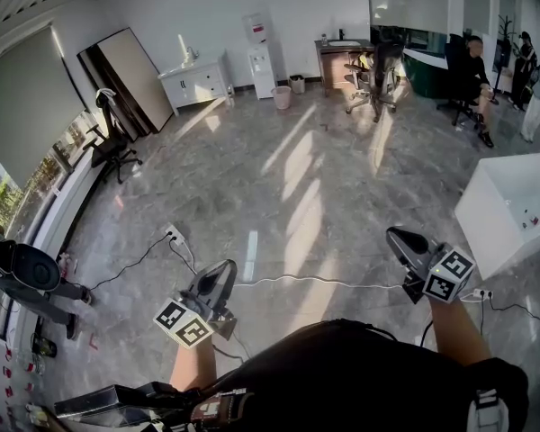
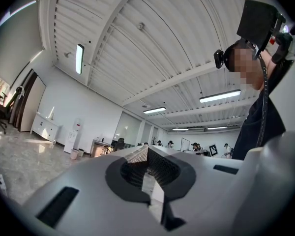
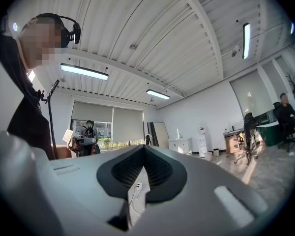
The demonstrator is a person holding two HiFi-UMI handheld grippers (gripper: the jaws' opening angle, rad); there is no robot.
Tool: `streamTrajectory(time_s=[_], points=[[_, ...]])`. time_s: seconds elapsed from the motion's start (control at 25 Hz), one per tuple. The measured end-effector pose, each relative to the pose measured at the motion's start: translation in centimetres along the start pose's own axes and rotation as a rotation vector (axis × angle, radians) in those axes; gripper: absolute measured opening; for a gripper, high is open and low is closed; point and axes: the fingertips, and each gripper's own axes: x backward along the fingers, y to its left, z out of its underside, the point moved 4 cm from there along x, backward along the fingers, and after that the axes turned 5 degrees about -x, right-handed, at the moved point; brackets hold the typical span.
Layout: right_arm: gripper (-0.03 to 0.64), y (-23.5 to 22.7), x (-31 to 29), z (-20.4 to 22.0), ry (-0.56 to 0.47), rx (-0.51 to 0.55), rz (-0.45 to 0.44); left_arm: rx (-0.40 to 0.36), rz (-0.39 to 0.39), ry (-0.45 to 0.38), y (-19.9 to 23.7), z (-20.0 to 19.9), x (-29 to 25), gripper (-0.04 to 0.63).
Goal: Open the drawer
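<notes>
Head view shows the left claw (image 1: 221, 272) and the right claw (image 1: 396, 237) held side by side and well apart over the grey floor (image 1: 279, 169), both pointing away from the person; in the left gripper view and the right gripper view each claw (image 2: 147, 152) (image 3: 144, 150) is tilted toward the ceiling, its jaws closed tip to tip on nothing. Right of and beyond the right claw stands a white cabinet (image 1: 508, 207), apart from it, one corner turned toward that claw; its drawer face and long axis cannot be told.
</notes>
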Motion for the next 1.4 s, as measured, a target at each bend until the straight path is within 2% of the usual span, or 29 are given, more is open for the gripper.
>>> streamTrajectory(time_s=[0.44, 0.96, 1.2, 1.4], points=[[0.002, -3.6, 4.4, -1.1, -0.001, 0.008, -0.012, 0.029, -0.012, 0.002, -4.1, 2.0, -4.4, -0.009], [0.002, -8.0, 6.7, -1.6, 0.02, 0.01, -0.114, 0.062, -0.088, 0.014, -9.2, 4.7, -8.4, -0.009], [0.002, -8.4, 3.8, -0.9, 0.04, 0.002, -0.144, 0.074, -0.11, 0.023, -7.8, 4.9, -8.3, -0.009], [0.002, -7.3, -0.5, 0.1, 0.062, 0.007, -0.149, 0.086, -0.103, -0.002, -3.5, 4.6, -7.1, -0.009]])
